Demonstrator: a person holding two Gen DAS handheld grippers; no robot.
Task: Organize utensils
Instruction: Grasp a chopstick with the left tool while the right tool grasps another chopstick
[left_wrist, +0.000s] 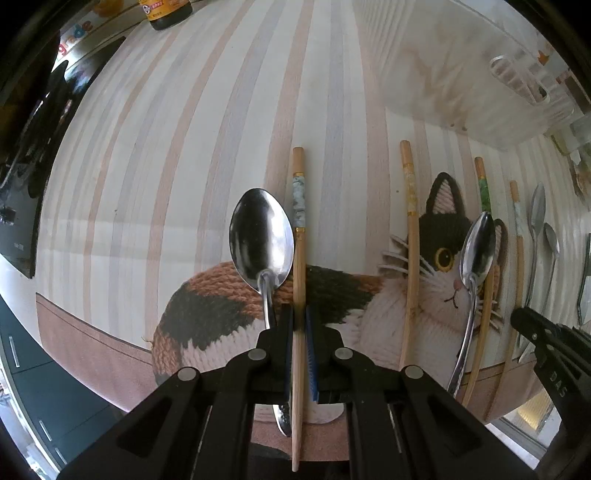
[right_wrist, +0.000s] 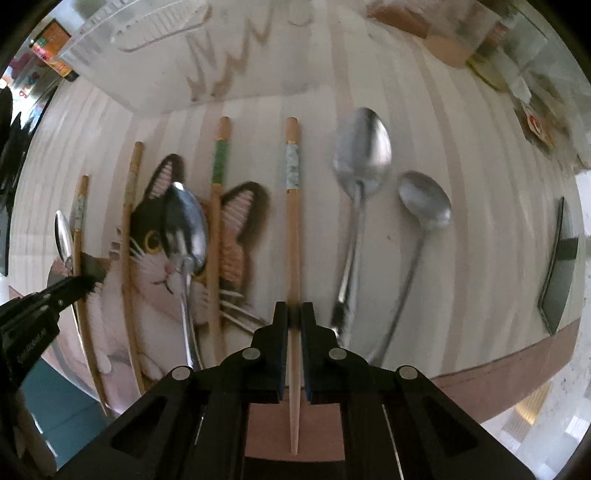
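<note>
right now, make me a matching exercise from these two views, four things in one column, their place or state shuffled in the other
Things
1. left gripper
2. green-banded chopstick
3. larger dull spoon
4. clear plastic container

Places or states
a. lying between the printed cat's ears
b. beyond the chopsticks' top ends
c. shut on a marble-banded chopstick
d. lying on bare stripes, right of the cat in the right wrist view

Pairs: 1-c, 2-a, 3-d, 4-b

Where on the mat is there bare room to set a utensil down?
Bare striped mat lies left of the leftmost spoon, toward the dark bottle. Crowded: chopsticks and spoons between there and the knife; clear container behind.
</note>
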